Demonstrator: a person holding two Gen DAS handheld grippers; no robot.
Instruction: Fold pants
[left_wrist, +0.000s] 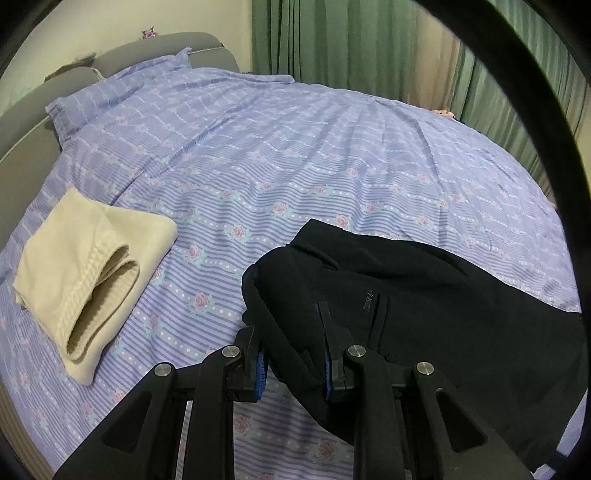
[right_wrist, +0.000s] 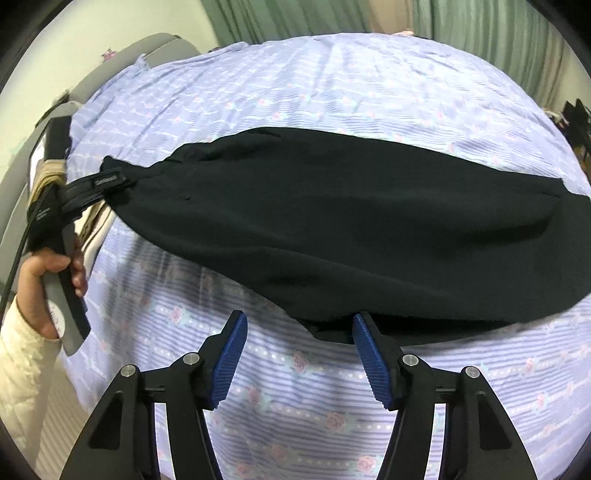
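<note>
Black pants (right_wrist: 332, 221) lie across the purple floral bedspread (right_wrist: 295, 92). In the left wrist view the pants (left_wrist: 424, 295) fill the lower right. My left gripper (left_wrist: 291, 332) is shut on the waistband end of the pants and holds it slightly lifted. It also shows at the left of the right wrist view (right_wrist: 107, 184), held by a hand. My right gripper (right_wrist: 299, 347) is open and empty, its blue pads at the near edge of the pants, with the right finger touching the fabric edge.
A folded cream garment (left_wrist: 92, 273) lies on the bed's left side. A pillow (left_wrist: 110, 96) and grey headboard (left_wrist: 33, 114) are at the far left. Green curtains (left_wrist: 351, 44) hang behind the bed.
</note>
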